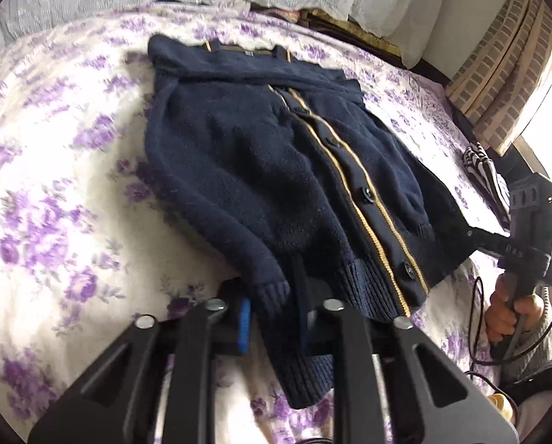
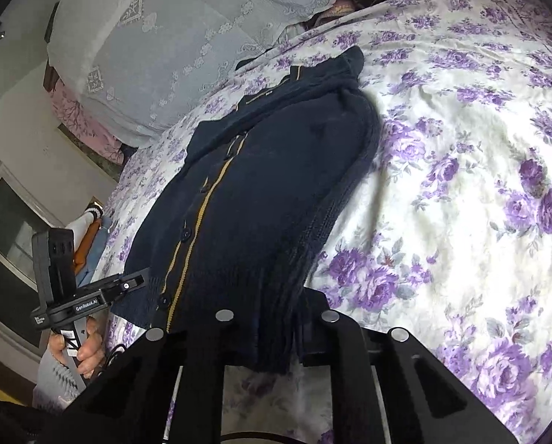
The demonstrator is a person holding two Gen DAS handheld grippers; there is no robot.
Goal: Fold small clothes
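We see a navy cardigan lying face up on the bed, buttoned, with a tan stripe down each side of the button band and both sleeves folded in across the body. Its ribbed hem points toward us.

Our left hand-held gripper is clamped on the hem at the cardigan's left corner, a blue pad showing beside the knit. Our right hand-held gripper is closed on the ribbed hem at the opposite corner, the fabric bunched between its black fingers. Each hand shows in the other camera's view, wrapped around its black handle, with a cable trailing from the right one.

Nothing lies on the cardigan. A striped black-and-white cloth sits at the bed's edge, well clear of it.

The bedsheet is white with purple flowers and slightly rumpled. At the head of the bed stand pillows under a pale lace cover. Past the bed's side we see a brick-patterned curtain by a bright window.
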